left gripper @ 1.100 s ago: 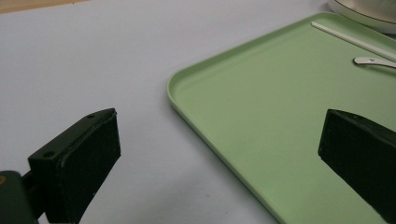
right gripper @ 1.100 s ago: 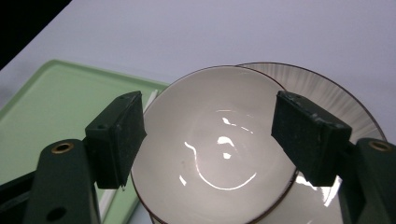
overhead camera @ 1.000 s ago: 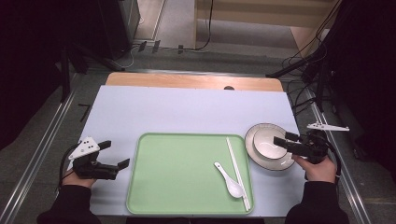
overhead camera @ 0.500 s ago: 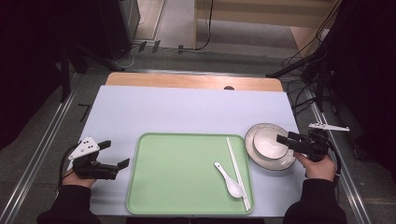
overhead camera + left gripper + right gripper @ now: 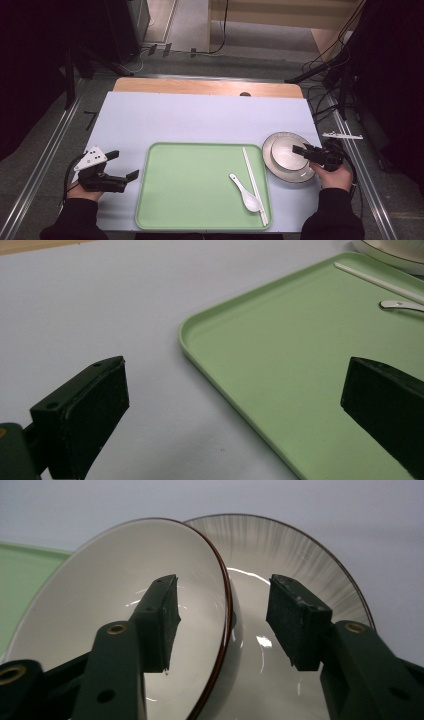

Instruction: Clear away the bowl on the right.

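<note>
A white bowl [image 5: 286, 155] with a dark rim sits on a striped plate [image 5: 280, 138] at the right of the table. My right gripper [image 5: 301, 151] is open, its jaws straddling the bowl's right rim [image 5: 226, 610], one inside the bowl [image 5: 100, 645] and one over the plate [image 5: 280, 550]. A green tray [image 5: 195, 185] lies in the middle, holding a white spoon [image 5: 245, 193] and white chopsticks [image 5: 255, 184]. My left gripper [image 5: 122, 167] is open at the tray's left edge [image 5: 200, 350], low over the table, nothing between its jaws.
A pale lilac mat [image 5: 200, 120] covers the table, with a wooden strip [image 5: 200, 87] at the far edge. Metal rails run along both sides. Cables lie on the floor at the right [image 5: 330, 65].
My right gripper has shifted slightly left onto the bowl's rim. The left gripper has not moved.
</note>
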